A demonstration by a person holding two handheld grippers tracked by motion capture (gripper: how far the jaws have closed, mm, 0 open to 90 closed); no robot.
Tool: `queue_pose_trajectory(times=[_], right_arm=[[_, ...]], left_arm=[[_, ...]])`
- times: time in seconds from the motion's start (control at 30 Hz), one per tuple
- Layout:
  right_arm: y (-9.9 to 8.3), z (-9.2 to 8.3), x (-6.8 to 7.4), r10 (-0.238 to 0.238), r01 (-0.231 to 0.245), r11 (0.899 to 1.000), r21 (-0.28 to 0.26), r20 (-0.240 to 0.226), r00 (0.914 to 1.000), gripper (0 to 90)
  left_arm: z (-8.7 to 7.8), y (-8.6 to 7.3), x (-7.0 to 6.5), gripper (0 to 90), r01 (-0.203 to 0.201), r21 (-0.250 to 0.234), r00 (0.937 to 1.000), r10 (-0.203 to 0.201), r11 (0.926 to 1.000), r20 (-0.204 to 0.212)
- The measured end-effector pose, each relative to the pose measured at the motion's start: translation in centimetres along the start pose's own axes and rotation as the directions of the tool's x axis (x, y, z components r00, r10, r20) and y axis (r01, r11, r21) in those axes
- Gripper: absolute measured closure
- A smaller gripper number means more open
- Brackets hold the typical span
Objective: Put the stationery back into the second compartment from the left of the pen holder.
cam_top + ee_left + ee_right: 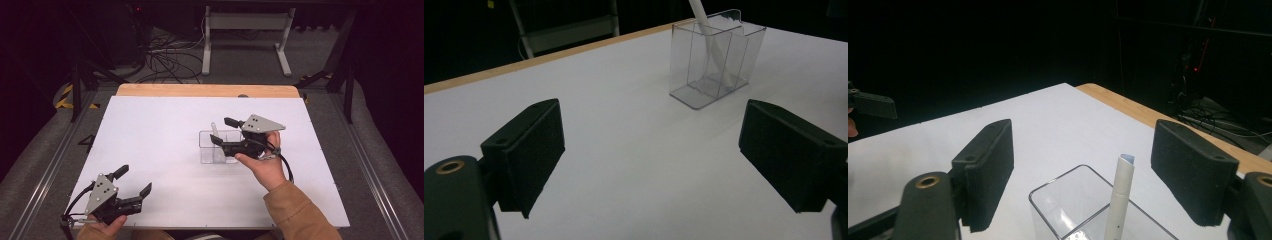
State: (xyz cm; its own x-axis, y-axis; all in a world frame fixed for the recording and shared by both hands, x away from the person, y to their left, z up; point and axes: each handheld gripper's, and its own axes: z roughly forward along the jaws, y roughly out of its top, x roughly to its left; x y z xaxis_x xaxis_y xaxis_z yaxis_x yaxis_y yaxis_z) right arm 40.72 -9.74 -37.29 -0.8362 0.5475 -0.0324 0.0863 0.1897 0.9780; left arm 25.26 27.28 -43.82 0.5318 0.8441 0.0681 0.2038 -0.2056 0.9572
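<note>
— What's sitting around that clear holder [218, 146]?
— Bare white desk [165, 150]; the white pen [1119, 197] is leaning inside it. The right gripper [223, 131] is hovering above, wide open and empty; the left gripper [134, 181] is gaping too, well apart

Clear glossy plastic holder [716, 65], matt table [624, 150]

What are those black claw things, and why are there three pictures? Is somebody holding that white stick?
A person holds a grabbing tool in each hand. One picture looks down from above; the other two come from little cameras riding on each tool. On the white table stands a clear plastic box with a white stick leaning inside. The right tool hangs just above the box, its jaws wide apart beside the stick without touching it. The left tool waits near the table's front edge, open and empty. So nobody holds the stick.
</note>
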Motion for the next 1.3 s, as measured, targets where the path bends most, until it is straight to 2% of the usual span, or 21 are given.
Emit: queue_pose_trajectory(times=[0.33, 0.57, 0.7, 1.03, 1.3], right_arm=[[0.4, -0.8, -0.1, -0.018, 0.018, 1.0, -0.007, -0.007, 0.9998, 26.6], [0.6, -2.7, -0.1, -0.009, 0.009, 1.0, -0.012, -0.011, 0.9999, 23.2], [0.6, -4.0, -0.3, -0.023, 0.023, 1.0, -0.002, -0.003, 0.9997, 23.2], [-0.8, -6.9, -0.8, -0.029, 0.029, 1.0, 0.006, 0.019, 0.9994, 23.5], [-2.7, -9.3, -0.6, -0.036, 0.035, 0.999, 0.015, 0.071, 0.9968, 22.7]], left_arm=[[-0.1, 0.0, 0.1, 12.0, -0.001, -0.002, 1.0, 0.001, 1.0, -0.002], [-0.1, 0.0, 0.1, 12.0, 0.0, -0.002, 1.0, 0.0, 1.0, -0.003], [-0.1, 0.0, 0.1, 12.0, 0.002, -0.001, 1.0, -0.002, 1.0, -0.005], [-0.1, 0.0, 0.0, 12.0, -0.001, -0.002, 1.0, 0.001, 1.0, -0.007], [0.0, 0.0, 0.1, 11.9, 0.006, -0.007, 1.0, -0.006, 1.0, -0.002]])
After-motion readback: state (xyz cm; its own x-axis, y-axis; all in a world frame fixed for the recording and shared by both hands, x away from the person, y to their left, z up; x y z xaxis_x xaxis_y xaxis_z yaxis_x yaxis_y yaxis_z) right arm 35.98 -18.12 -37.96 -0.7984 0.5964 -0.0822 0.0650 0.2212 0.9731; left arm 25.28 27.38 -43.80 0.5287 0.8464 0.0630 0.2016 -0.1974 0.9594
